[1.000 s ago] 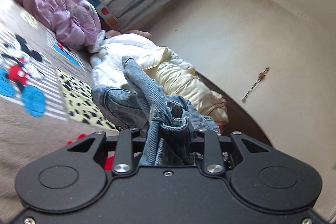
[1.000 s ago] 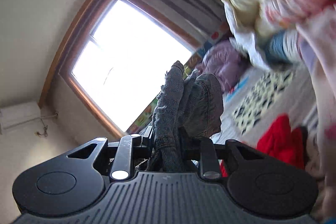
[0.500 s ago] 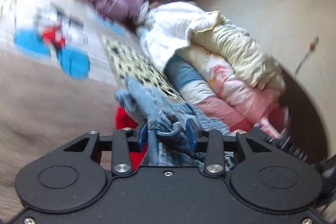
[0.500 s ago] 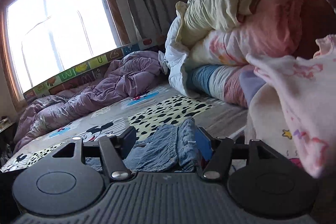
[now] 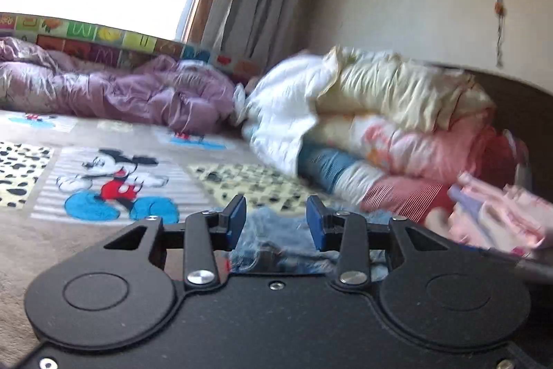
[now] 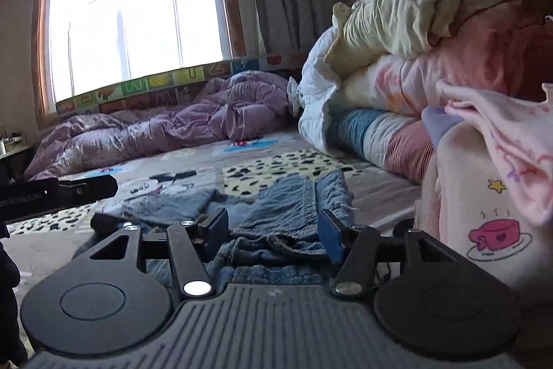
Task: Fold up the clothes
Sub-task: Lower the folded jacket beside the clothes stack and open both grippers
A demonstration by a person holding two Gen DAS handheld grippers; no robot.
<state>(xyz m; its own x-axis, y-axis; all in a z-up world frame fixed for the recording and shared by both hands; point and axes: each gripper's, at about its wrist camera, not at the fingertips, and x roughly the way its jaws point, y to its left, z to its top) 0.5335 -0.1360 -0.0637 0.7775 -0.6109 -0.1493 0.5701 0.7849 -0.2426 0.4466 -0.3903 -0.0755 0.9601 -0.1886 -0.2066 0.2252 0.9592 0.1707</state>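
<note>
Blue denim shorts (image 6: 293, 206) lie spread on the patterned bedsheet (image 6: 287, 165), just ahead of my right gripper (image 6: 273, 234), which is open with the denim lying loose between its jaws. In the left wrist view the same denim (image 5: 276, 230) lies on the sheet between the jaws of my left gripper (image 5: 275, 221), which is also open. The left gripper's body (image 6: 52, 192) shows at the left edge of the right wrist view.
A stack of folded quilts (image 6: 432, 64) stands at the right, also in the left wrist view (image 5: 397, 127). A pink garment with a cup print (image 6: 490, 196) lies close on the right. A purple duvet (image 6: 166, 130) lies under the window. Mickey Mouse print (image 5: 114, 182) marks the sheet.
Both grippers came down from the raised position, laid the denim shorts on the bed and opened, letting go of the denim.
</note>
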